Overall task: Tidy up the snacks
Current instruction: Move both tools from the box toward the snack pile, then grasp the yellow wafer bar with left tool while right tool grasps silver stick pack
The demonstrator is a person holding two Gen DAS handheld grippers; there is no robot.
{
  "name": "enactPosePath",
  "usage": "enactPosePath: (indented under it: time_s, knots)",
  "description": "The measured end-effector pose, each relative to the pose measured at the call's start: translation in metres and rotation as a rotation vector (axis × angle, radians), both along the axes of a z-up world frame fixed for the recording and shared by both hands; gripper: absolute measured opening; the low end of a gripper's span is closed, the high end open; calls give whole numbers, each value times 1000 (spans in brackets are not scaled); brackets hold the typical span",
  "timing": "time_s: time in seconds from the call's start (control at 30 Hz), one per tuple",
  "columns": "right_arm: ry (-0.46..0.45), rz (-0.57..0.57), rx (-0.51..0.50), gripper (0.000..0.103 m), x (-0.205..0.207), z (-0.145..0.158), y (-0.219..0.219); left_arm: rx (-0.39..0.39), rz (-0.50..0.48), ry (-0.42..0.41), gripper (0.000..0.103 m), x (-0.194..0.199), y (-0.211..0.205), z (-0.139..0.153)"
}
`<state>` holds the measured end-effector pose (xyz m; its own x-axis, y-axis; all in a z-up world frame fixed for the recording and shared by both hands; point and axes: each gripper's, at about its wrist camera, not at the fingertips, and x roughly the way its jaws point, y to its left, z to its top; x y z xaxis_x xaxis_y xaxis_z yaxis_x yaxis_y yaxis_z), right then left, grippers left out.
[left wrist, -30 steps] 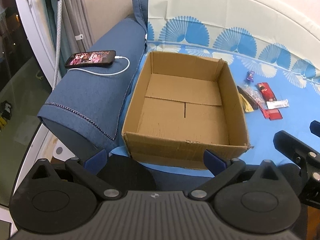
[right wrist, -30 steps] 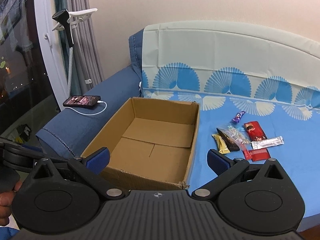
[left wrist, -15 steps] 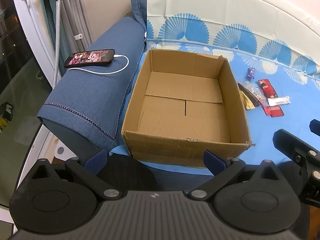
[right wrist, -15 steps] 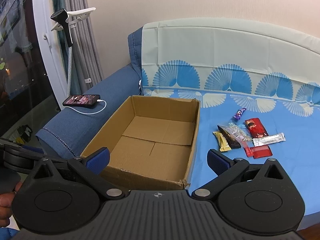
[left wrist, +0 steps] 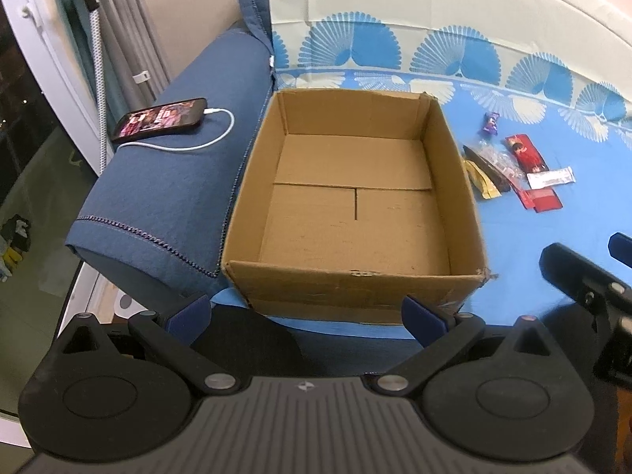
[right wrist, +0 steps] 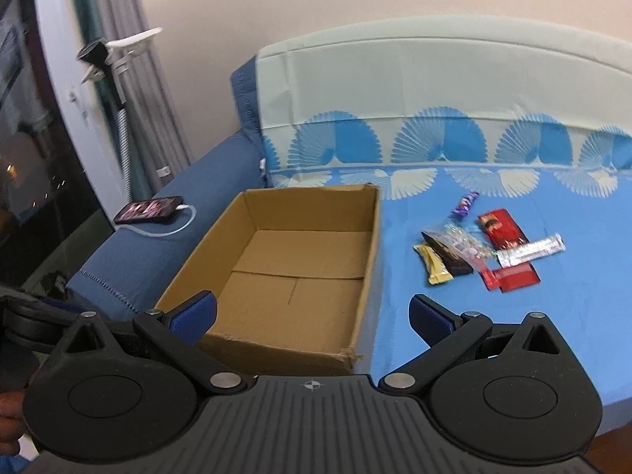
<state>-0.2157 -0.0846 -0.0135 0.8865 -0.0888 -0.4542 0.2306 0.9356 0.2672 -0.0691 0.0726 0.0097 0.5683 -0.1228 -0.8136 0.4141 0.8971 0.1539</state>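
Note:
An open, empty cardboard box sits on a blue sheet. To its right lies a small heap of snack packets: a yellow bar, a dark brown one, a clear bag, red packets, a silver-white stick and a purple sweet. My left gripper is open and empty at the box's near wall. My right gripper is open and empty over the box's near right corner; it also shows in the left wrist view.
A phone on a white charging cable lies on the blue sofa armrest left of the box. A window and curtain stand at far left. The sheet covers the seat and backrest.
Both grippers have moved closer to the box; the right view has shifted right and is blurred by motion. Box and snacks have not moved.

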Motion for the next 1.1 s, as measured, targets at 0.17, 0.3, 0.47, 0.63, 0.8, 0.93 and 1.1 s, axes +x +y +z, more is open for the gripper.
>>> enactPosePath:
  time_s: [0.17, 0.3, 0.47, 0.63, 0.8, 0.93, 1.1]
  knots:
    - [-7, -90, 31, 103, -1, -11, -30, -3, 1, 20, 103, 11, -19, 3]
    - [15, -193, 53, 103, -3, -24, -59, 2, -11, -5, 103, 20, -42, 12]
    - [71, -350, 104, 103, -7, -43, -105, 12, -38, 5, 103, 33, -80, 15]
    - [99, -485, 200, 103, -13, -64, -161, 14, -104, 13, 103, 45, -134, 11]
    - [114, -580, 236, 103, -20, -82, -208, -16, -195, 76, 103, 59, -197, -8]
    - [135, -625, 246, 103, -22, -98, -237, -17, -248, 119, 103, 71, -251, -32]
    - [154, -641, 256, 103, -11, -117, -276, 46, -287, 157, 103, 90, -311, -74]
